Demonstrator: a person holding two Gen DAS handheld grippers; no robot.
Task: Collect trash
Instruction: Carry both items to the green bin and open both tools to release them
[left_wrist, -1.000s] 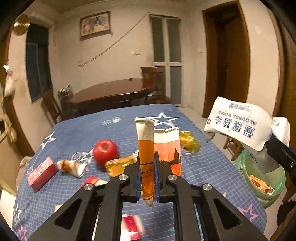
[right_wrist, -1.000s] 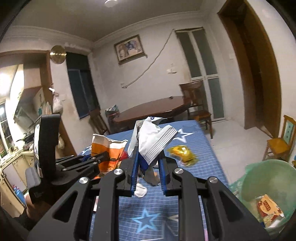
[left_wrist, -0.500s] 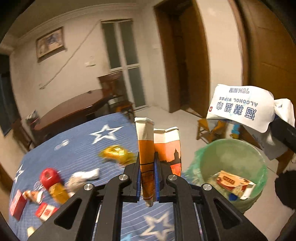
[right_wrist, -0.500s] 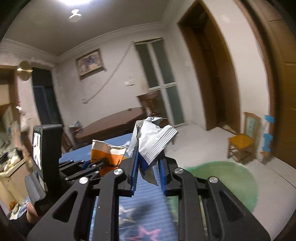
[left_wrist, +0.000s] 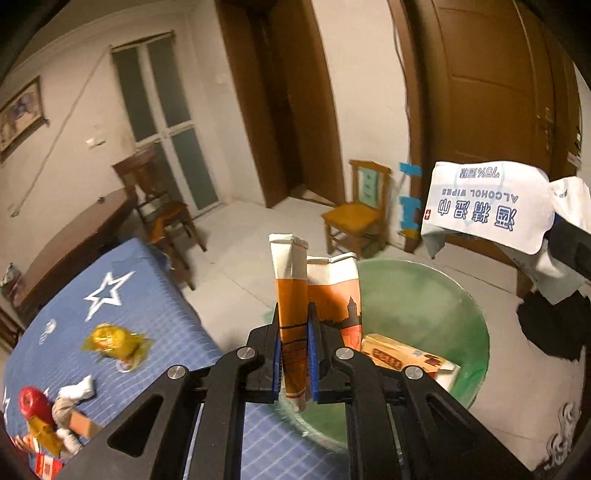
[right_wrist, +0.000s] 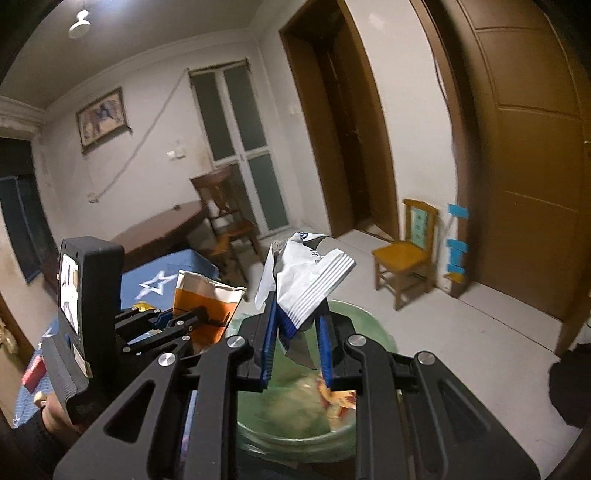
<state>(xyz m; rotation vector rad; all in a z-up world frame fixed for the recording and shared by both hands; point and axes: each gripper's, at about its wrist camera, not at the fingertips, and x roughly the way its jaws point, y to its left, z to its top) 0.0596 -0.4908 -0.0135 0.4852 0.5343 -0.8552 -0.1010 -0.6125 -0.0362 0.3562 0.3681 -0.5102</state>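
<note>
Pinching a flattened orange-and-white paper bag (left_wrist: 293, 295) between its blue pads, the left gripper (left_wrist: 294, 354) holds it upright, the folded strip standing above the fingertips and a wider panel with a dark skyline print spreading to the right. Left of it lies the blue star-patterned tablecloth (left_wrist: 147, 306), woven in a fine grid, with a crinkled yellow wrapper (left_wrist: 110, 341), a red apple (left_wrist: 33, 402) and other small scraps that are too blurred to name. Below and behind the bag opens the round, translucent green bin (left_wrist: 424, 302) on the pale floor; a printed cardboard box (left_wrist: 402, 360) lies inside it, its writing unreadable. Farther right, hanging upside down over the bin's far side, is a white soft-plastic wipes packet (left_wrist: 484, 206) printed in blue "ALCOHOL WIPES" and "75%" beside Chinese characters.

From the right wrist view, the left gripper (right_wrist: 184, 317) sits to the left with its bag, and the right gripper (right_wrist: 295, 332) is clamped on that crumpled packet (right_wrist: 310, 280), whose ribbed sealed edge fans out above the fingers, directly over the bin (right_wrist: 295, 406).
</note>
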